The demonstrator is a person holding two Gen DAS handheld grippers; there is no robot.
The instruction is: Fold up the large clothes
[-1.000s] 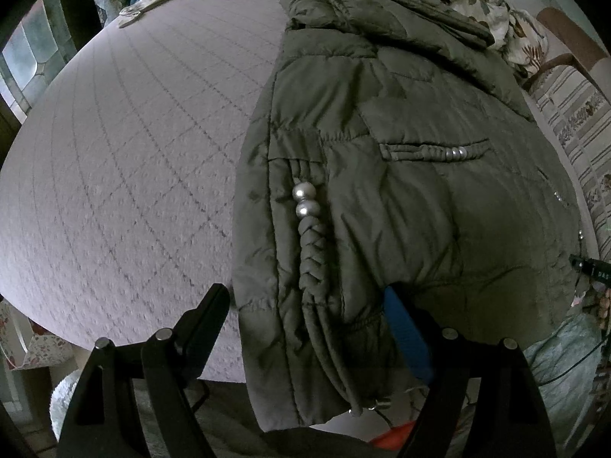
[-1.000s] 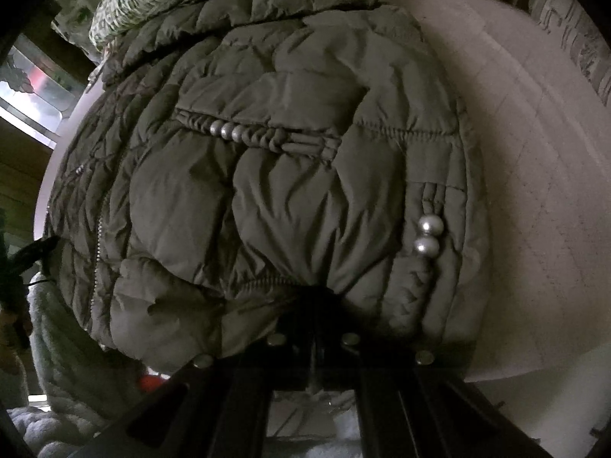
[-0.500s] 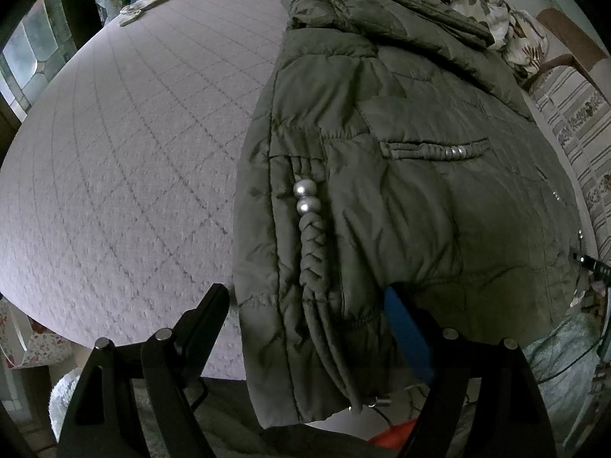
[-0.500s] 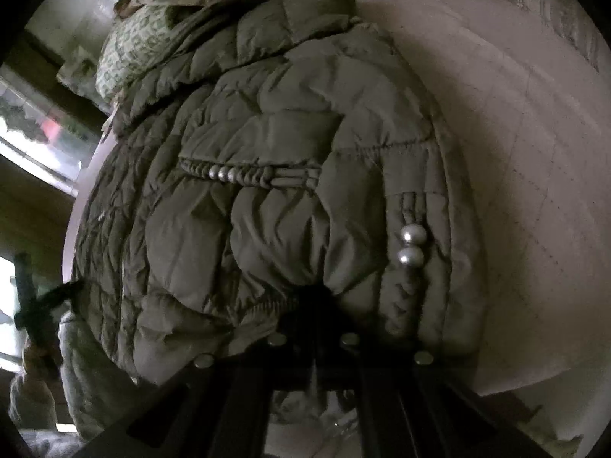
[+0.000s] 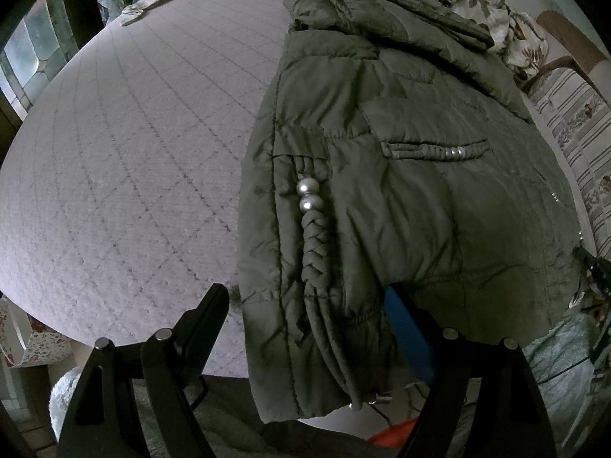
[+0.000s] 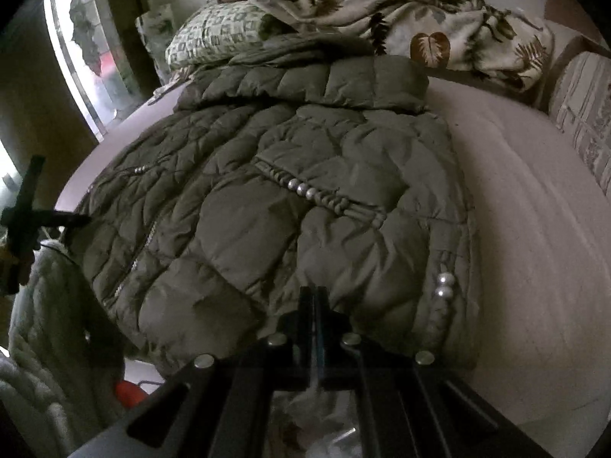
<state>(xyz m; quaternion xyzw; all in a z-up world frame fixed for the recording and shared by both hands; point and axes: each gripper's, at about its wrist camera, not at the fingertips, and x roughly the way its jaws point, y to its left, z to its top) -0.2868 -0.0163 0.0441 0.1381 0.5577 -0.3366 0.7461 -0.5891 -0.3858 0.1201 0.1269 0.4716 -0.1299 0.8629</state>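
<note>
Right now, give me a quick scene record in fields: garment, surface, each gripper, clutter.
garment: padded olive jacket, lying flat, hem at the near edge of the bed
surface: quilted bed cover, bare beside the jacket
trim: two silver beads above a braided cord, near the jacket's side edge
left gripper: fingers wide apart either side of the hem corner, not pressing it
right gripper: fingers shut, at the hem; pinch on cloth not clear
clutter: leaf-print blanket and pillow at far end

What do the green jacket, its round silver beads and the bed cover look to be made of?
Jacket: likely thin synthetic shell over puffy fill; slight sheen, quilted bulges, fine creases.
Beads: metal or metallic-coated plastic, cannot tell which; satin grey highlights.
Bed cover: matte quilted fabric, stitched diamond lines, pebbly surface.
</note>
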